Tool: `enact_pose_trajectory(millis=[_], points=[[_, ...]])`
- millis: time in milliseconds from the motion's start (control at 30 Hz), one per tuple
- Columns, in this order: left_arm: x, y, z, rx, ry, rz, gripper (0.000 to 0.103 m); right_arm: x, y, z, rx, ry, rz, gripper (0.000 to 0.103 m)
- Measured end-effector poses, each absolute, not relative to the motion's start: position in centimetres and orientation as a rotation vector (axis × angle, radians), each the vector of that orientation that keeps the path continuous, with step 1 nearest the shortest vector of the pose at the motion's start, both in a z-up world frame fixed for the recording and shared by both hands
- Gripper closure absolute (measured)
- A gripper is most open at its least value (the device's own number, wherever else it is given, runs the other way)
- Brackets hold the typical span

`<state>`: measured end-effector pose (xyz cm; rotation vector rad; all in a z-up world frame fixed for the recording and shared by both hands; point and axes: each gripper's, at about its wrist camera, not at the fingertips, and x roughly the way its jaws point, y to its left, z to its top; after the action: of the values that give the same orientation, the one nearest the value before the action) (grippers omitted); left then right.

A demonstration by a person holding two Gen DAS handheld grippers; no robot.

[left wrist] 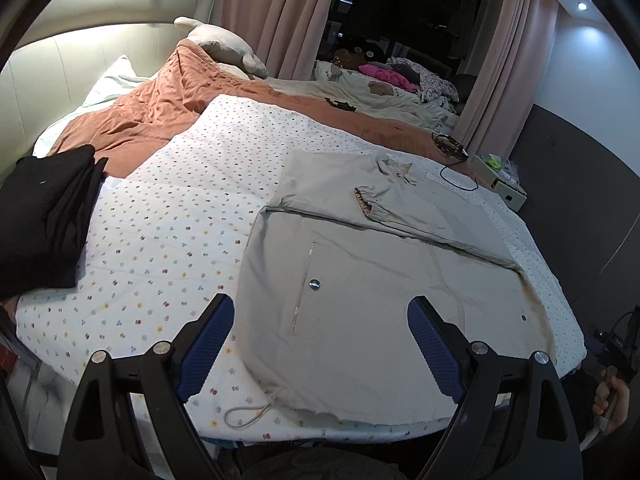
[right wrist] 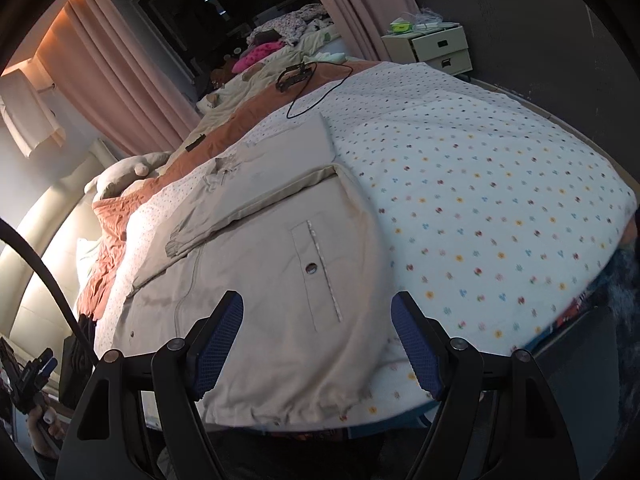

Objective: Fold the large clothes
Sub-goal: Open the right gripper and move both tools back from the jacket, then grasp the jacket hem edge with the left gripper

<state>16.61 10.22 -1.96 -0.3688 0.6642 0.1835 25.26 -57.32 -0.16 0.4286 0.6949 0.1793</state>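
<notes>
My left tool (left wrist: pixel 320 344) gapes wide and empty above the jacket (left wrist: pixel 380 280), which lies flat on the bed (left wrist: pixel 160 220) just ahead, a sleeve (left wrist: pixel 400 204) folded across it. My right tool (right wrist: pixel 318 340) is also wide, empty, over the jacket's hem (right wrist: pixel 288 404).

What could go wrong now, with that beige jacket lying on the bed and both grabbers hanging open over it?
The beige jacket hangs over the bed's near edge, so a tug on the hem might drag it off. The left gripper and right gripper are open and empty; pinching could catch the dotted bedspread too. The drawstring loop trails loose at the hem and might snag a finger, and the folded sleeve could slide out of place.
</notes>
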Motion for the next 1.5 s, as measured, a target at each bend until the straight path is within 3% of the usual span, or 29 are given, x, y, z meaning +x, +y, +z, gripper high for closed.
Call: enact_pose_trajectory(millis=[200,300,500,633,767,833,1500], points=[[12.8,11.1,-2.2,-0.401,0.650,0.177,0.013,21.9,-58.4,-1.2,0.458,0.676,0.188,0.028],[11.5,11.1,-2.5,-0.422,0.648,0.164,0.021,20.4,-59.2,-2.2,0.488,0.679,0.199,0.028],[8.7,11.2,-3.3,-0.478,0.636,0.145,0.021,18.0,-60.0,-4.1,0.541,0.691,0.226,0.028],[8.6,11.8,-4.3,-0.497,0.660,0.135,0.031,17.4,-59.2,-5.2,0.581,0.702,0.226,0.028],[9.2,12.3,-5.9,-0.542,0.677,0.122,0.031,18.2,-58.4,-6.9,0.624,0.729,0.232,0.032],[9.9,12.7,-7.1,-0.564,0.696,0.115,0.037,18.7,-57.8,-7.9,0.655,0.751,0.252,0.038],[19.7,16.6,-16.7,-0.726,0.850,0.085,0.038,27.5,-56.9,-11.8,0.809,0.803,0.241,0.043]])
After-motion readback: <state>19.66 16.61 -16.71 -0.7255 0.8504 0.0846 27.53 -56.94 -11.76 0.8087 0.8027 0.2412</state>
